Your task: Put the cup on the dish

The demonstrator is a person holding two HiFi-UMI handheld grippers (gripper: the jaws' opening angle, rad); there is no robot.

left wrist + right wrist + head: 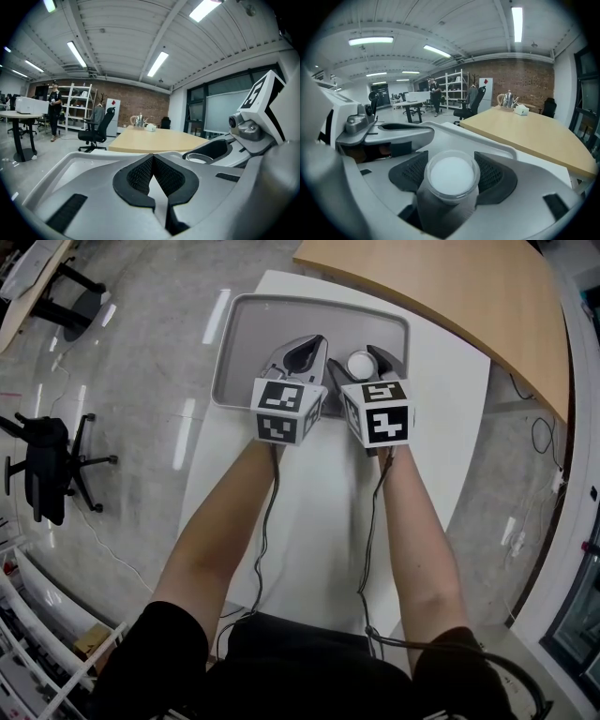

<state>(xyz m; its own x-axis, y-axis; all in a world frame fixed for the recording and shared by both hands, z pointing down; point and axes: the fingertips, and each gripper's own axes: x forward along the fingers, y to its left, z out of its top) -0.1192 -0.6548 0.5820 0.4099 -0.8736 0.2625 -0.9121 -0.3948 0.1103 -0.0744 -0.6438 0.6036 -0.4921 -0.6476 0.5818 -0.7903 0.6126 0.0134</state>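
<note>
Right tongs (362, 360) clamped the one white round cup (451, 177) over the single grey rectangular tray (242, 345) on the white desk (319, 521). Left tongs (152, 158), just beside, were pressed together and empty.

White table (319, 521) — grey tray (244, 343) at far end.

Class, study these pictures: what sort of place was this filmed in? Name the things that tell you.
Probably an open-plan office or lab workspace. There is a black office chair on the open floor, metal shelving stands against a brick wall, and long strip lights run along the ceiling.
</note>
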